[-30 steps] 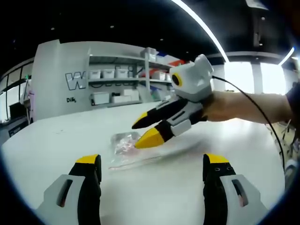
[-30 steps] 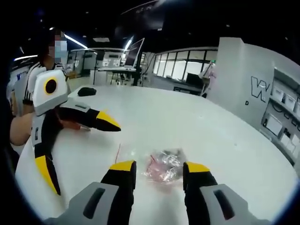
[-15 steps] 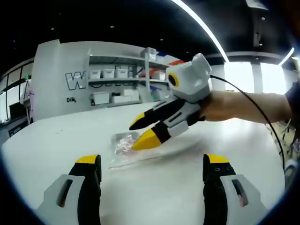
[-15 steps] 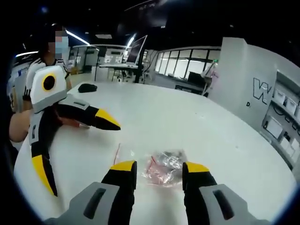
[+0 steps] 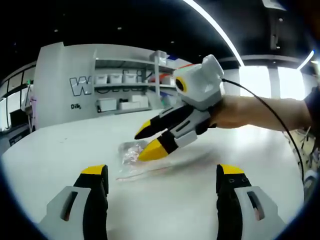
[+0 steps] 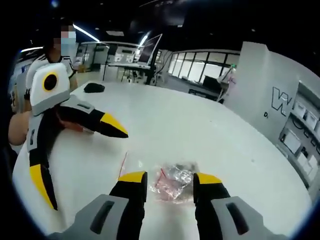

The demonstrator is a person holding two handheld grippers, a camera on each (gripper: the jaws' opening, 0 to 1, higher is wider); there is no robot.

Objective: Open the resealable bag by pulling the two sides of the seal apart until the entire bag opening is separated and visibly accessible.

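Observation:
A clear resealable bag [image 5: 131,152] with crumpled contents and a red seal strip lies flat on the white table [image 5: 60,150]. My left gripper [image 5: 162,172] stands open just short of the bag, nothing between its jaws. From the right, my right gripper [image 5: 146,141] comes in over the bag, with its yellow tips a little apart and the lower one at the bag's top. In the right gripper view the bag [image 6: 172,181] lies between the open jaws of my right gripper [image 6: 170,177]. Across the table to the left is my left gripper [image 6: 79,159], spread wide.
The round white table [image 6: 200,130] stretches far behind the bag. A small black object [image 6: 94,87] rests near its far edge. A person's hand [image 5: 250,112] holds the right gripper. Shelves with bins [image 5: 125,90] line the back wall.
My right gripper has moved a little further over the bag, which now sits slightly deeper between its jaws. The left gripper and the bag have not moved.

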